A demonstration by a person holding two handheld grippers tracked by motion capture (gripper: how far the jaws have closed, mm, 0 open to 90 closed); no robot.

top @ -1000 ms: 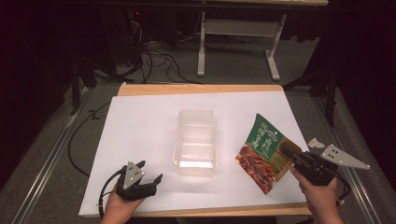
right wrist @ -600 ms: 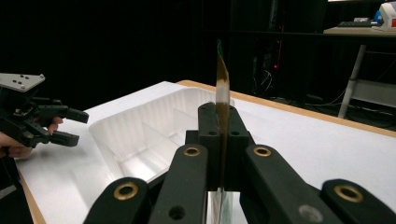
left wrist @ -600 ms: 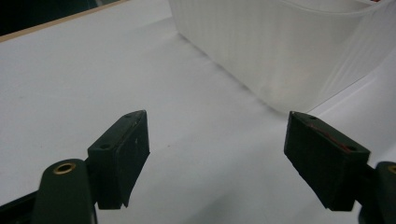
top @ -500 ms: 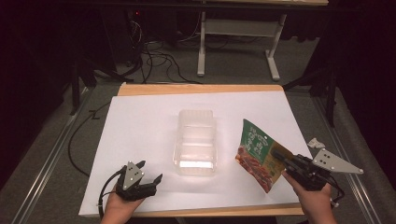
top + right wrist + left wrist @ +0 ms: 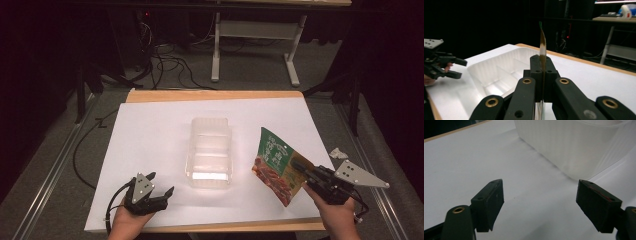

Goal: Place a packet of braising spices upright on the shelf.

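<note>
On the white counter (image 5: 150, 130), right gripper (image 5: 300, 167) clamps the pouch (image 5: 275, 162); left gripper (image 5: 159, 195), fingers apart, idles at 7 o'clock; lower the pouch flat into the tray (image 5: 210, 150).

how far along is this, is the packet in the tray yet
Not yet. Done: the right gripper has its jaws shut on the snack packet, lifted off the table beside the clear plastic tray. In hand: carrying it. Left: the tray looks empty, so the packet probably goes in next. The left gripper rests open near the table's front edge.
</note>
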